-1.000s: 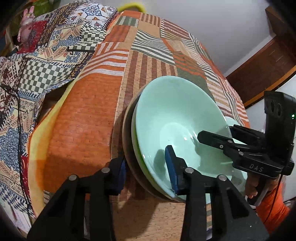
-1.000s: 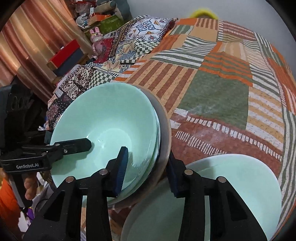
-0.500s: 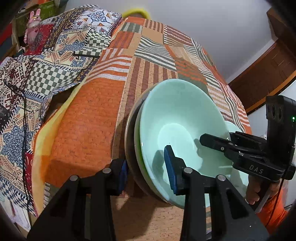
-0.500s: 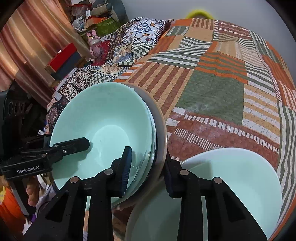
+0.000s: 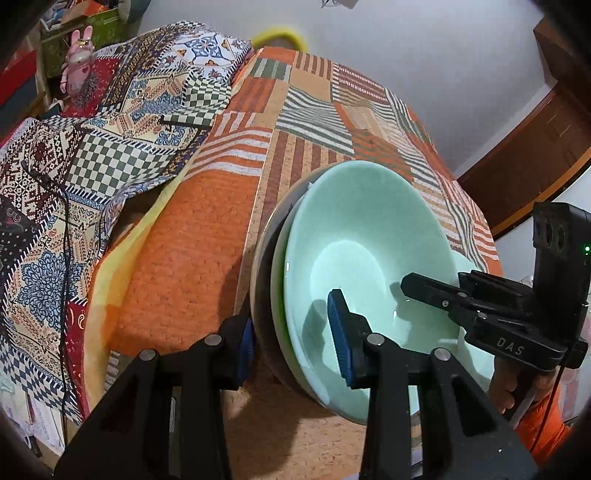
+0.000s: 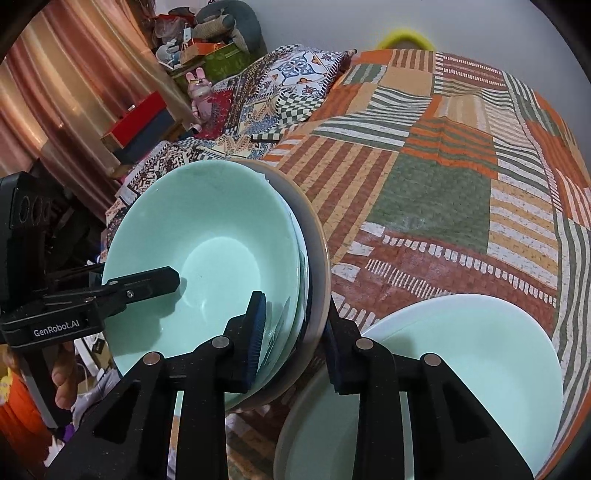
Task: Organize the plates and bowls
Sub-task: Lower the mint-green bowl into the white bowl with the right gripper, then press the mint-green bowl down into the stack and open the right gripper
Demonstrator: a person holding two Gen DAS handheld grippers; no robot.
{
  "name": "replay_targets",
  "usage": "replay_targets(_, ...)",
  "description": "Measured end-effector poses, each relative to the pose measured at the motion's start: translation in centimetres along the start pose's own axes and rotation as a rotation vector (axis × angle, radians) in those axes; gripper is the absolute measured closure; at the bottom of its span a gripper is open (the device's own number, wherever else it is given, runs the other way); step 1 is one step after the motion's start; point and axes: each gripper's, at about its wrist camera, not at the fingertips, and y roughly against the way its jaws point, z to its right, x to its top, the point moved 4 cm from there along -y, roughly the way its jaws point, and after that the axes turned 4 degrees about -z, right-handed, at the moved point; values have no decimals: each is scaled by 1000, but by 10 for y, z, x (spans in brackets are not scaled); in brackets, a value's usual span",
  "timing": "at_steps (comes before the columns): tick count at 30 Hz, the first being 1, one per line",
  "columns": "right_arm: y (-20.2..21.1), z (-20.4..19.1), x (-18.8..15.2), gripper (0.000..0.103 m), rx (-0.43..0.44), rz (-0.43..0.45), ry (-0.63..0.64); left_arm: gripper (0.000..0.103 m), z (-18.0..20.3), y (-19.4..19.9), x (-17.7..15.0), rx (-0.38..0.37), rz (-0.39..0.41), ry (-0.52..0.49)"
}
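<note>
A stack of bowls [image 5: 362, 236], a mint bowl on top nested in a green one and a dark beige-rimmed dish, hangs tilted over the near table edge. My left gripper [image 5: 291, 339] is shut on its near rim, one pad inside the mint bowl and one under the dish. In the right wrist view the stack of bowls [image 6: 207, 229] has my right gripper [image 6: 295, 339] on its opposite rim. Those jaws are closing, and both pads touch the rim between them. A pale mint plate [image 6: 461, 369] lies flat on the table just right of the stack.
A patchwork cloth covers the table [image 6: 443, 184]. A patterned quilt [image 5: 92, 147] with a pink bunny toy [image 5: 77, 55] lies to the left. A yellow ring [image 5: 277, 35] sits at the far edge. A person's hand [image 5: 506, 387] with an orange sleeve holds the right gripper.
The right jaws have narrowed onto the stack's rim. The stack has risen a little and tilted more steeply off the table, with the left gripper holding as before.
</note>
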Motion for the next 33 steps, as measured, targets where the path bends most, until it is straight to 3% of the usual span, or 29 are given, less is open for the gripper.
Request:
replay_targets(15,49,9,0,77,-18,89,-14,66,48,28,6,-21,25,-73)
replay_targets(33,125,64,-48,77,-149,144,-96,66,153,12,-7,-95,-46,-234)
